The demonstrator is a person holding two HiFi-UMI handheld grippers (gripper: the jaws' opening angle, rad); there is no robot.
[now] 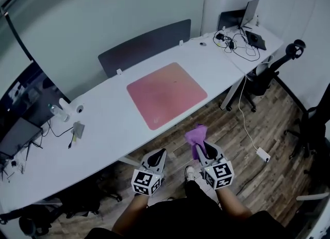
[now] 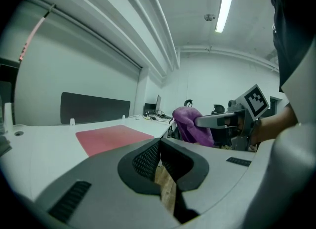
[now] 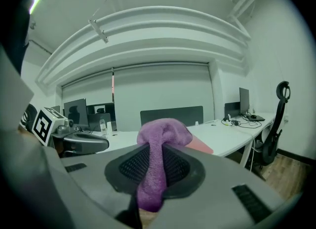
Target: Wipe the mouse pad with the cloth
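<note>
A pink-red mouse pad (image 1: 166, 94) lies flat on the white desk (image 1: 103, 130), its near corner by the desk's front edge. My right gripper (image 1: 202, 148) is shut on a purple cloth (image 1: 196, 136), held in the air off the desk's front edge, just short of the pad. In the right gripper view the cloth (image 3: 157, 159) is pinched between the jaws and bunches above them. My left gripper (image 1: 158, 156) hangs beside it, shut and empty. In the left gripper view the mouse pad (image 2: 111, 138) lies ahead and the cloth (image 2: 191, 126) shows at the right.
A dark partition panel (image 1: 147, 45) stands behind the pad. A bottle and small items (image 1: 64, 112) sit at the desk's left. Cables and a laptop (image 1: 242, 32) crowd the far right desk. An office chair (image 1: 273, 68) and a power brick (image 1: 262, 154) stand on the wooden floor.
</note>
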